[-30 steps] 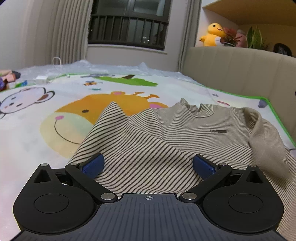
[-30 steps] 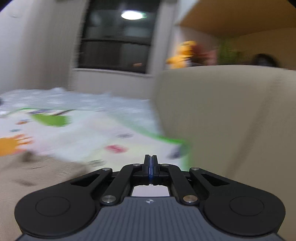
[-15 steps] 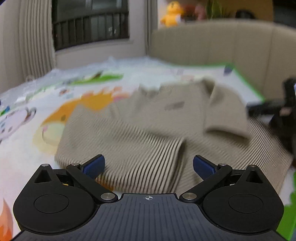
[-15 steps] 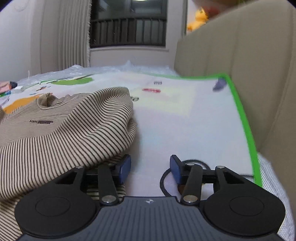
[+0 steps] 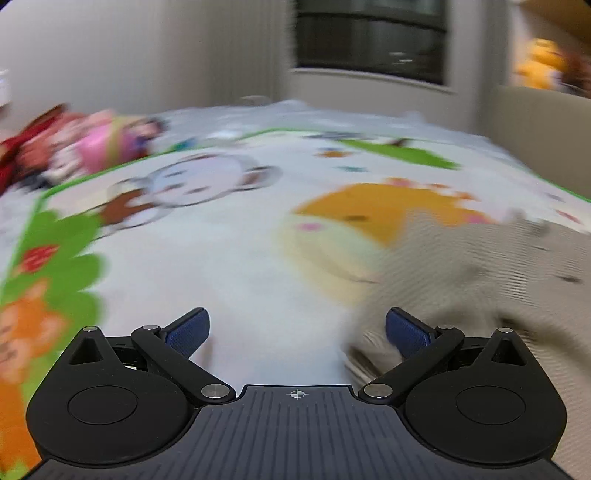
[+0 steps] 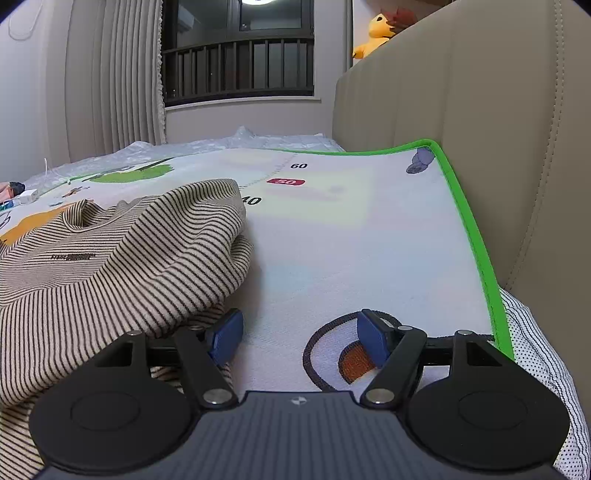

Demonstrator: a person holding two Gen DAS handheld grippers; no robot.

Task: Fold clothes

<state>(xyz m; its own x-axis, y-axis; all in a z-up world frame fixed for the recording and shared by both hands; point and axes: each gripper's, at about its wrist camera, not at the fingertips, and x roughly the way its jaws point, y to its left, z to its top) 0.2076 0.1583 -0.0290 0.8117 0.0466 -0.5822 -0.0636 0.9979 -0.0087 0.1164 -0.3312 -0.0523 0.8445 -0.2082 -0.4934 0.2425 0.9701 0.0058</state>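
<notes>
A beige striped sweater lies crumpled on a cartoon play mat. In the right wrist view it fills the left half, with a sleeve folded over the body. My right gripper is open and empty, low over the mat at the sweater's right edge; its left pad is next to the cloth. In the blurred left wrist view the sweater lies at the right. My left gripper is open and empty over bare mat, with its right pad at the sweater's edge.
A beige padded headboard rises along the mat's green right edge. A yellow plush toy sits on top of it. Pink and red items lie at the mat's far left. A window with dark bars is behind.
My left gripper has swung left, off the sweater and over bare mat. My right gripper, shut a second ago, has opened wide beside the sweater's right edge.
</notes>
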